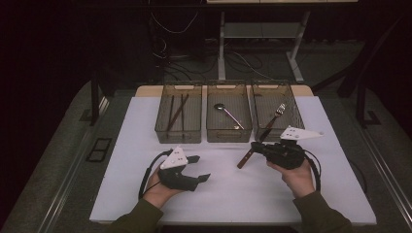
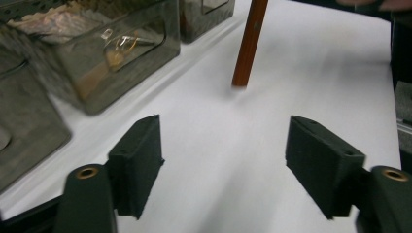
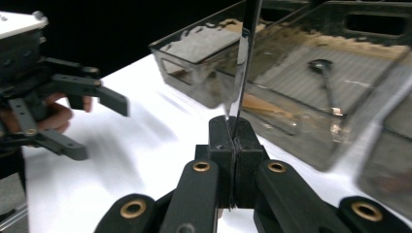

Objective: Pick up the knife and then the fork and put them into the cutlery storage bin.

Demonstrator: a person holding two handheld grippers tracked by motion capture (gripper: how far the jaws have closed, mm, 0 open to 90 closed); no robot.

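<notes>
while left claw gapes empty, right claw clamps knife.

No text, label, brand, number or sign can be read anywhere in these views. A small dark mark sits at the edge of the white plate on the left gripper in the right gripper view, but it is cut off and too small to make out.
</notes>
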